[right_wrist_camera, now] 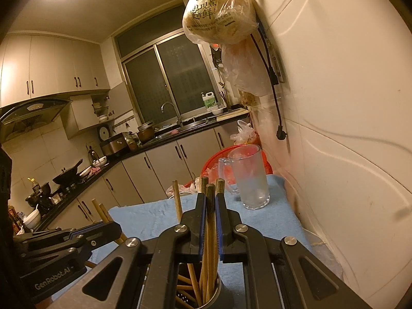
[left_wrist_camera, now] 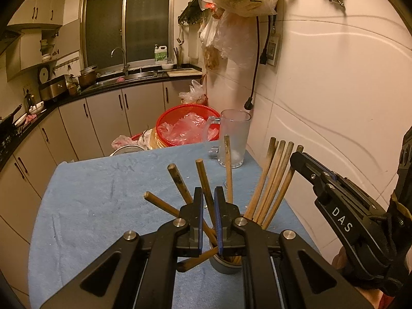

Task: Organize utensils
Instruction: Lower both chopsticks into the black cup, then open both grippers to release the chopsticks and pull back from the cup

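Two sets of jaws are clamped on chopsticks: left gripper [left_wrist_camera: 209, 200] on one chopstick [left_wrist_camera: 203, 177], right gripper [right_wrist_camera: 210, 207] on a bundle [right_wrist_camera: 210, 195], above the holder [right_wrist_camera: 213, 291].

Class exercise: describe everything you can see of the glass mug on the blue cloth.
The glass mug is a tall, clear tankard with a frosted-looking wall, a thick base and a side handle. It stands upright and looks empty, at the far end of the blue cloth near the white wall, in front of a red basket. Only the cloth touches it; neither gripper is near.
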{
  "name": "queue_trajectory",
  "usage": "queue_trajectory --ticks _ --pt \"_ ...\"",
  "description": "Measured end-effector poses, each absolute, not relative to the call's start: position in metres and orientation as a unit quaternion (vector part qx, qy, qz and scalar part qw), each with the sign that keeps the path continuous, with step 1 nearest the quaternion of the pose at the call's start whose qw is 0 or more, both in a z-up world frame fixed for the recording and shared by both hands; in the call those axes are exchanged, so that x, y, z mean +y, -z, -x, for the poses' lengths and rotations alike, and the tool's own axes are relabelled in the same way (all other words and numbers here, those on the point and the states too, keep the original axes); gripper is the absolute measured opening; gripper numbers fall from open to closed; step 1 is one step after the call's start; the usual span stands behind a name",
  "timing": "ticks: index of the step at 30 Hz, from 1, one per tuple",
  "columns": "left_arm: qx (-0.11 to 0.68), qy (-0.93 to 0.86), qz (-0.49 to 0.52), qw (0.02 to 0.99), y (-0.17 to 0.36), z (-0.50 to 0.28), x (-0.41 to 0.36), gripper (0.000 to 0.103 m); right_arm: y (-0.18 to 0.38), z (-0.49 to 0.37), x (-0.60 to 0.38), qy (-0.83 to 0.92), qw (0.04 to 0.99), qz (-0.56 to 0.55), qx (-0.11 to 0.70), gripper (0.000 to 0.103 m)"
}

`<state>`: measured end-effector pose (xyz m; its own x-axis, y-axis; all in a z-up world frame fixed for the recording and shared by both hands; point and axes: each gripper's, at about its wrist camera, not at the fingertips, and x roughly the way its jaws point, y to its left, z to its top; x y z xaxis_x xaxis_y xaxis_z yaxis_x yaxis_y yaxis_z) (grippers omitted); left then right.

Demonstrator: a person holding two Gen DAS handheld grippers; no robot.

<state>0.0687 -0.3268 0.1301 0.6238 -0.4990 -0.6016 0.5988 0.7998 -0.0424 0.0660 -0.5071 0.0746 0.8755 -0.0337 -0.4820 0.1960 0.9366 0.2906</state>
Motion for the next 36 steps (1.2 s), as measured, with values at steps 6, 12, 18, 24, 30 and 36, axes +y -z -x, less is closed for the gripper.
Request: queue_trajectory --ticks 6,12,18,24,30,36 --pt "0.306 0.305 -0.082 0.898 -0.130 -0.069 -0.326 0.010 -0.077 -0.065 -0.504 0.053 0.952 -0.170 0.248 0.009" --pt "0.307 0.302 -0.078 0.899 -0.131 -0.071 -0.324 0.010 -0.088 -0.060 -0.503 0.052 0.954 -0.170 0.240 0.010" --pt "0.306 0.298 -0.074 0.901 -0.134 -0.071 -0.321 0.012 -0.098 -0.051 -0.506 0.063 0.955 -0.173 0.231 0.010" --pt "0.295 0.286 -0.070 0.909 -0.139 -0.068 -0.315 0.036 -0.107 -0.044 -0.508 0.078 0.954 -0.175 0.230 0.021" --pt "0.283 0.268 -0.059 0.919 -0.144 -0.066 -0.304 0.062 -0.118 -0.029 -0.506 0.118 0.956 -0.156 0.218 0.078" --pt "0.255 0.224 -0.050 0.939 -0.153 -0.057 -0.281 0.085 -0.127 -0.013 -0.503 0.163 0.945 -0.149 0.241 0.084"
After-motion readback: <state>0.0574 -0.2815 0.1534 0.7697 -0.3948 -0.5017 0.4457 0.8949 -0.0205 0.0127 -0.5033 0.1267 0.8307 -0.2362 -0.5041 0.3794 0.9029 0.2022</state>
